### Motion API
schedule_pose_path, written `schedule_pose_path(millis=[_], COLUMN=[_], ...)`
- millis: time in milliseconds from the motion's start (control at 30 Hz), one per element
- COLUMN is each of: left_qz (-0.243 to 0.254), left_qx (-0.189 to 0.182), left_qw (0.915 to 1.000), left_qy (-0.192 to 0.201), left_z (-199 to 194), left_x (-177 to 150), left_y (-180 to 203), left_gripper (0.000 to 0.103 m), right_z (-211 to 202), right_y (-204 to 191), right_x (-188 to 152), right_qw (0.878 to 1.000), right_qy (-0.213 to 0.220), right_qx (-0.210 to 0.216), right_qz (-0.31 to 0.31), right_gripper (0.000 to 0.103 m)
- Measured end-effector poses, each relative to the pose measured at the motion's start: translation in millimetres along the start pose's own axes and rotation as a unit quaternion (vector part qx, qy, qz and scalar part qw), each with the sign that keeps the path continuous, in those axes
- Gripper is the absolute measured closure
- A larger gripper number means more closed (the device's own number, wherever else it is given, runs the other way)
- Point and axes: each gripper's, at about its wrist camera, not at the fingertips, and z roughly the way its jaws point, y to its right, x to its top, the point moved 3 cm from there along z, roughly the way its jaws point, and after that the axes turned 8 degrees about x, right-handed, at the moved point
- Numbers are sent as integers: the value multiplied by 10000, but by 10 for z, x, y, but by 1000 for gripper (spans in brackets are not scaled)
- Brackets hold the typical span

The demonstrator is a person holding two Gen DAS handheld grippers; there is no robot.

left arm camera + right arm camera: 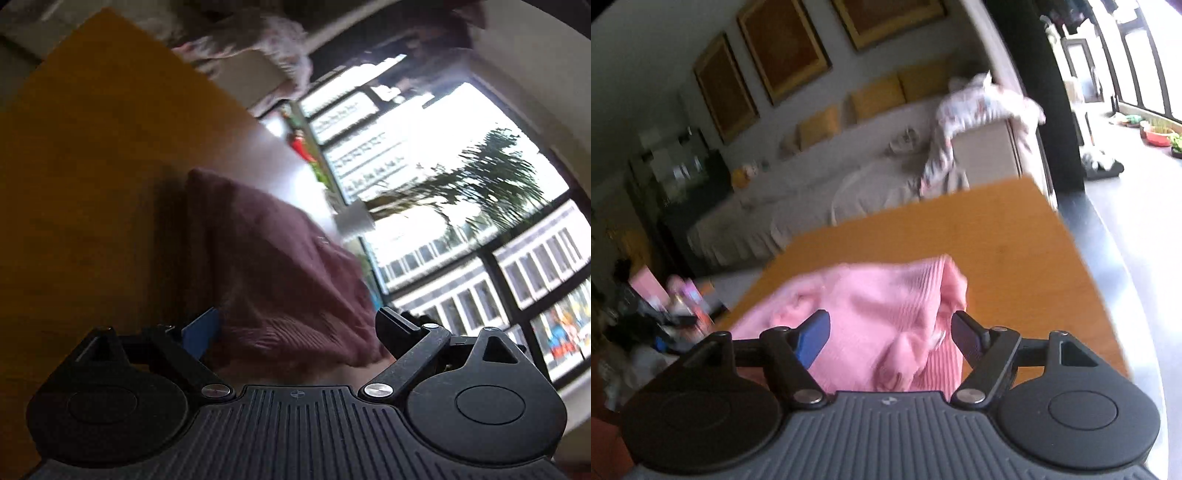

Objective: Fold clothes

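Observation:
A pink ribbed knit garment (882,306) lies bunched on the orange wooden table (997,236), near its front edge. My right gripper (890,338) stands open just over it, and the crumpled cloth shows between the two fingers without either pad pressing on it. In the left wrist view the same garment (280,266) looks dark mauve against the bright window. It lies in a folded heap on the table (92,166). My left gripper (297,330) is open wide, its fingers on either side of the heap's near end and not gripping it.
Beyond the table's far edge stands a pale sofa (820,192) with yellow cushions. A patterned garment (979,107) hangs over its arm. A large window (443,192) with a potted plant lies to the right in the left wrist view. Cluttered shelves stand at the left.

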Motion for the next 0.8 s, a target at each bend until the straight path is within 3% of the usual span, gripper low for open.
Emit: schedule_pose_path(millis=[100, 133, 167, 200, 233, 267, 300, 400, 567, 667, 800], left_qz=[219, 361, 523, 685, 841, 987, 1109, 1346, 2036, 2279, 2524], left_qx=[123, 229, 381, 534, 681, 818, 927, 951, 874, 964, 1865], left_qw=[9996, 9990, 9978, 9961, 9940, 9916, 9893, 9859, 9711, 9645, 9484], left_qy=[110, 116, 115, 118, 134, 159, 185, 274, 888, 926, 460], left_z=[62, 97, 121, 143, 160, 175, 176, 122, -52, -91, 237], left_x=[-11, -12, -29, -41, -43, -44, -40, 69, 444, 381, 113], left_y=[77, 114, 152, 184, 205, 227, 250, 405, 816, 848, 504], left_gripper=[14, 16, 25, 37, 43, 58, 74, 82, 86, 85, 85], right_z=[228, 245, 257, 258, 254, 253, 256, 269, 263, 359, 471], right_y=[-25, -46, -71, -109, -155, -191, -218, -298, -355, -247, -67], right_x=[-134, -177, -200, -196, -184, -151, -105, 128, 558, 392, -113], right_qw=[9995, 9994, 9992, 9989, 9981, 9974, 9970, 9946, 9912, 9917, 9907], right_qy=[-299, -337, -354, -326, -278, -239, -206, -1, 445, 171, -363], right_qx=[-99, -75, -59, -94, -163, -198, -208, -211, -88, -243, -584], right_qz=[-91, -93, -161, -324, -522, -648, -721, -1014, -1243, -1248, -1172], right_gripper=[30, 35, 42, 61, 73, 79, 92, 94, 95, 94, 92])
